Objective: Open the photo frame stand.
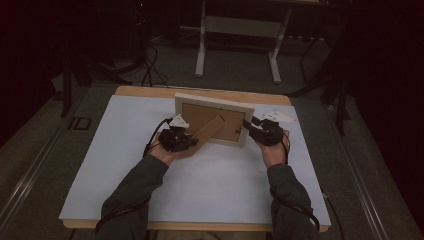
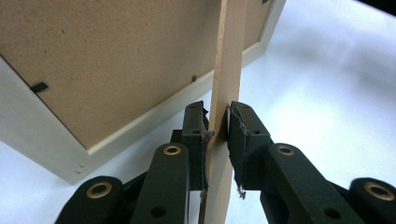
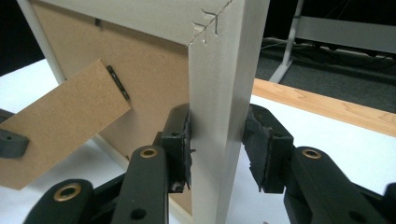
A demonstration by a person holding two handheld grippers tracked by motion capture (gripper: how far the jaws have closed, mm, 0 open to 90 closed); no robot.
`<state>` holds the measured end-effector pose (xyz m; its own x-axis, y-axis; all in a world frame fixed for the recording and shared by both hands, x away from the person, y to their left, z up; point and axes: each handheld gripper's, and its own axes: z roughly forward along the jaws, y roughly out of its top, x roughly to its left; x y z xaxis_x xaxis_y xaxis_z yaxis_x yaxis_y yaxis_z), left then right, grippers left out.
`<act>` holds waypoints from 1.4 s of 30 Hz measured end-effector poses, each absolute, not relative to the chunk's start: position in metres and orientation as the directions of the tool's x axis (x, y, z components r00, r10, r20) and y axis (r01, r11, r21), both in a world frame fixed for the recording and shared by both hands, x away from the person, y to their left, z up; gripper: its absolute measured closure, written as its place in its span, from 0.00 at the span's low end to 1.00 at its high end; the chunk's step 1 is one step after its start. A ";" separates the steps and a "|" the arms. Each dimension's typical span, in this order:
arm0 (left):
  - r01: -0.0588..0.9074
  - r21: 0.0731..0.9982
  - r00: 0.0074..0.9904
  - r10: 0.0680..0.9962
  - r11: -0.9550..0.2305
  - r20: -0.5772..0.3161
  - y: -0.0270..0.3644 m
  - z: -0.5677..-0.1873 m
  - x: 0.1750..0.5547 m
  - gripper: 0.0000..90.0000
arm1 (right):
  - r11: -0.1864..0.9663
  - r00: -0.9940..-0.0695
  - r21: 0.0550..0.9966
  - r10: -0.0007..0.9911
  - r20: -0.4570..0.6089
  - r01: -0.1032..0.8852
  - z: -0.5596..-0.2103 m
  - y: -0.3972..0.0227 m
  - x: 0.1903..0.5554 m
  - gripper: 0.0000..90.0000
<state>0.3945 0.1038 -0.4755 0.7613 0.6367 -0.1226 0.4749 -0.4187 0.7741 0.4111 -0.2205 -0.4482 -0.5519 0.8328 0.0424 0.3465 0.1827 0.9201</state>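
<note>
Overhead, frame (image 1: 214,120) stands upright on the worktop (image 1: 120,150) — left gripper (image 1: 187,141) at its strut (image 1: 207,131), right gripper (image 1: 248,125) at its right edge. Left view: jaws clamp the strut. Right view: jaws grip the frame's edge — left pad (image 3: 180,149) touching.

Wooden table (image 1: 150,91), white sheet (image 1: 220,180), picture frame (image 1: 192,100)
</note>
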 end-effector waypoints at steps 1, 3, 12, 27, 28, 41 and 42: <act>0.475 0.779 0.764 0.631 -0.410 -0.134 0.105 -0.476 0.394 0.88 | 0.179 -0.552 0.921 0.832 0.046 0.347 -0.448 -0.221 0.411 0.69; 0.477 0.788 0.766 0.624 -0.390 -0.155 0.106 -0.476 0.391 0.89 | 0.179 -0.554 0.920 0.831 0.047 0.348 -0.448 -0.221 0.411 0.69; 0.466 0.796 0.778 0.608 -0.386 -0.161 0.103 -0.477 0.376 0.91 | 0.184 -0.556 0.923 0.830 0.038 0.338 -0.449 -0.220 0.402 0.69; 0.459 0.802 0.784 0.599 -0.382 -0.164 0.100 -0.484 0.364 0.92 | 0.212 -0.562 0.923 0.827 0.006 0.320 -0.450 -0.219 0.389 0.68; 0.460 0.801 0.784 0.600 -0.384 -0.163 0.100 -0.484 0.364 0.92 | 0.213 -0.562 0.924 0.827 0.003 0.319 -0.450 -0.219 0.388 0.68; 0.457 0.796 0.784 0.603 -0.398 -0.148 0.099 -0.495 0.353 0.93 | 0.239 -0.576 0.926 0.817 -0.030 0.291 -0.454 -0.218 0.371 0.68; 0.455 0.795 0.785 0.602 -0.401 -0.145 0.099 -0.495 0.352 0.93 | 0.239 -0.574 0.926 0.818 -0.031 0.291 -0.454 -0.218 0.370 0.68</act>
